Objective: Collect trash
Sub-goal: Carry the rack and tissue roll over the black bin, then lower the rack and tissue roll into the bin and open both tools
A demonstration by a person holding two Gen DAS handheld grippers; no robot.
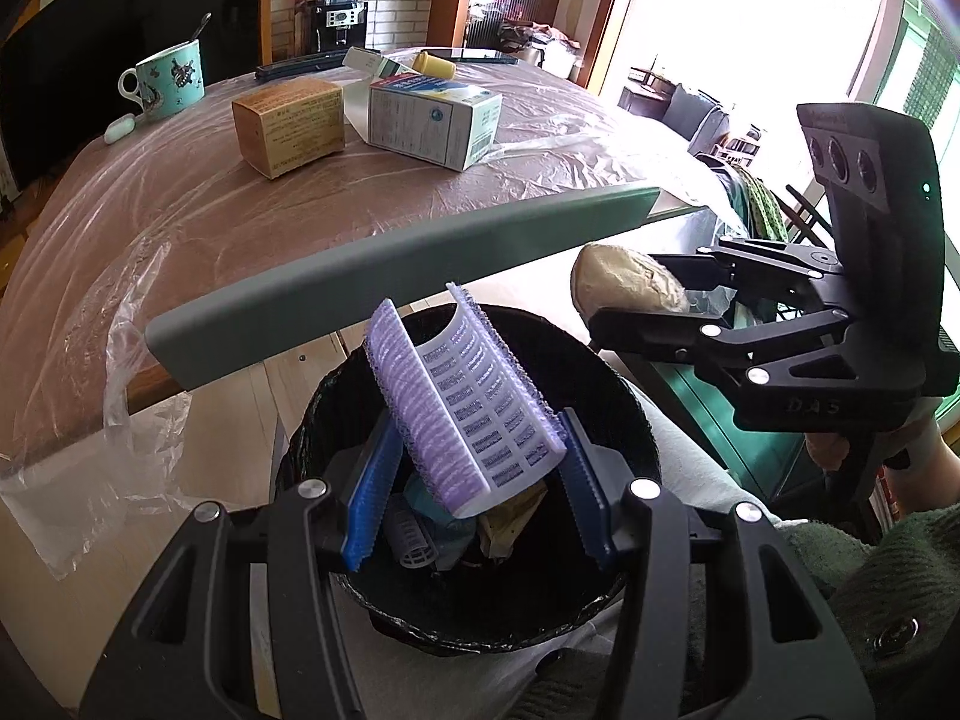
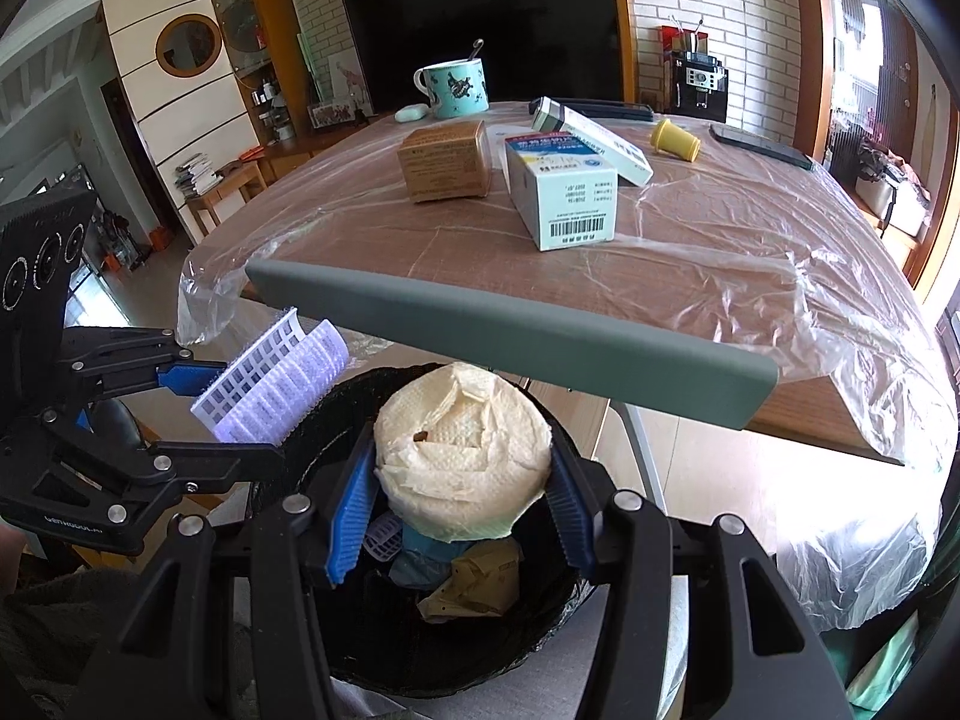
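The left gripper (image 1: 474,480) clamps a light, springy hair roller (image 1: 462,414). The right gripper (image 2: 462,504) squeezes a soft paper wad (image 2: 462,462) by its sides. Both hang above the bin (image 2: 540,630).

Daylight is being poured in from the window (image 1: 750,30) at upper right of the left view, where detail is being blown out to white; glare is being thrown off the plastic sheet (image 2: 750,252); straight edges are being bowed by the fisheye; corners are being darkened; the bin (image 2: 384,648) interior is being left shadowed; focus is being held sharp.
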